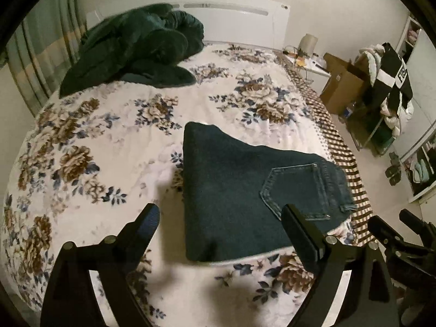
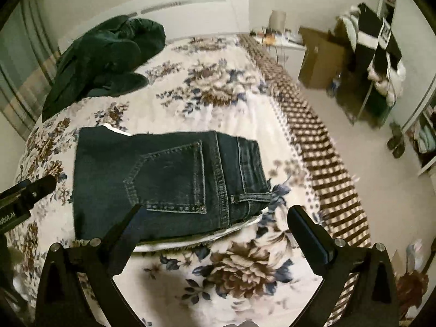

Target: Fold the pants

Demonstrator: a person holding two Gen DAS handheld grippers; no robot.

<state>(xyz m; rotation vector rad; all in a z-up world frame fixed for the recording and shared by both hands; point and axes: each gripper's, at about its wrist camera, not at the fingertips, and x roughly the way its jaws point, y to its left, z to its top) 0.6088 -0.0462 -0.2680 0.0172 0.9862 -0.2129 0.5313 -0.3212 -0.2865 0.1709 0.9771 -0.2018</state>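
Note:
Dark blue jeans [image 1: 239,188] lie folded into a compact block on the floral bedspread [image 1: 95,141], back pocket up and waistband toward the bed's right edge. My left gripper [image 1: 220,218] hovers above their near edge, jaws wide apart with nothing between them. In the right wrist view the same folded jeans [image 2: 163,179] lie flat, pocket and belt loop showing. My right gripper [image 2: 215,218] hangs above their near right corner, open and empty. The left gripper's finger [image 2: 32,188] pokes in at that view's left edge.
A heap of dark green clothing [image 1: 136,49] lies near the white headboard [image 1: 239,24]. Right of the bed are a cardboard box [image 1: 340,81], a small table with a lamp [image 1: 308,46], a clothes-laden rack [image 1: 387,81] and slippers [image 1: 393,169] on the floor.

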